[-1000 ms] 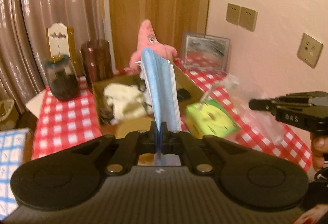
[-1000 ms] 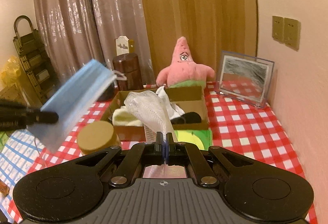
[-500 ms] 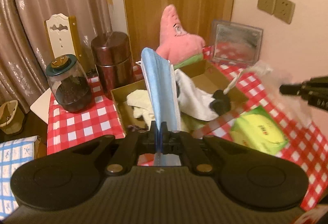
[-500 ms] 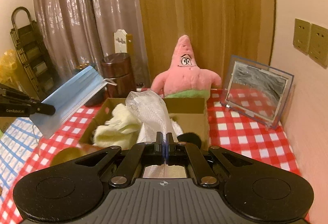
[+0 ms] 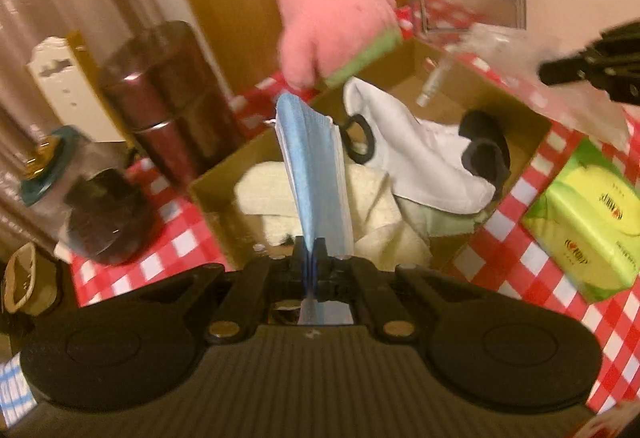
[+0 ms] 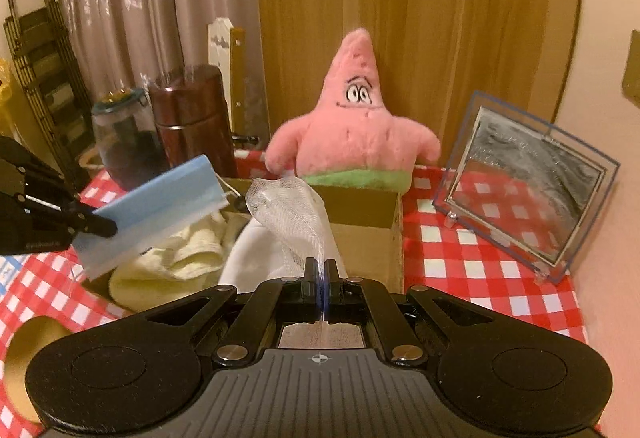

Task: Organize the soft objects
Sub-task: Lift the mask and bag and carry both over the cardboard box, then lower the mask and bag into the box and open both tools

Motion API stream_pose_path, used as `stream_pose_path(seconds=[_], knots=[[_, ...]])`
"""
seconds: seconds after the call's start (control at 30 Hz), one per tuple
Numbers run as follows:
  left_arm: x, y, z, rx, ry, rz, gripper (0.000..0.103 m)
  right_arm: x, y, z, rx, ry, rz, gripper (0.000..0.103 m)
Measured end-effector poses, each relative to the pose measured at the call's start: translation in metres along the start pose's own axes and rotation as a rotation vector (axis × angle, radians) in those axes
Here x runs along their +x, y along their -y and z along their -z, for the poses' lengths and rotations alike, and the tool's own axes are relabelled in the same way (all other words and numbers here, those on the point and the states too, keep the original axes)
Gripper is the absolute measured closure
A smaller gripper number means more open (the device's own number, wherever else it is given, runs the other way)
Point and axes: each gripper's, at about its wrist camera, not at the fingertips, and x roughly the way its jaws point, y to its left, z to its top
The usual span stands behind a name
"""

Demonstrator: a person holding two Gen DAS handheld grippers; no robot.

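- left gripper (image 5: 314, 250) clamped tight on a stack of blue face masks (image 5: 314, 173); stack sticks up and forward out of the jaws, edge-on to the left wrist camera
- masks hang above the near-left part of the open cardboard box (image 5: 532, 125), over a pale yellow towel (image 5: 372, 213) lying inside
- from the right wrist view the same masks (image 6: 156, 205) slant up to the right from the left gripper's tip (image 6: 100, 226), over the box's left side
- right gripper (image 6: 320, 270) closed on a white mesh net (image 6: 290, 213); net fans up and to the left from the jaws, above the box (image 6: 368, 234)
- in the left view the net (image 5: 516, 53) is blurred, hanging from the right gripper's tip (image 5: 556, 71) over the box's far right corner
- box also holds a white cloth (image 5: 420, 149) and black socks (image 5: 484, 149)
- pink star plush (image 6: 358, 121) stands just behind the box, upright
- green tissue pack (image 5: 588, 222) just right of the box on the red checked tablecloth (image 6: 480, 270)
- mirror in clear frame (image 6: 524, 181) right of the plush, leaning back
- brown canister (image 6: 192, 121) and glass jar (image 6: 124, 141) left of the plush
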Motion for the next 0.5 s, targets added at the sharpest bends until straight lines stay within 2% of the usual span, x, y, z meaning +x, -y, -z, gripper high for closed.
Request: stream_pose_path(seconds=[0.23, 0.37, 0.5], knots=[[0.038, 0.011, -0.019, 0.074, 0.017, 0.050, 0.101, 0.039, 0.008, 0.000, 0.040, -0.055, -0.029, 0.102], [0.057, 0.021, -0.029, 0.134, 0.005, 0.053, 0.101, 0.057, 0.011, -0.003, 0.072, -0.078, -0.047, 0.102], [0.069, 0.024, -0.030, 0.156, 0.014, 0.107, 0.101, 0.071, 0.012, -0.007, 0.105, -0.078, -0.066, 0.102]])
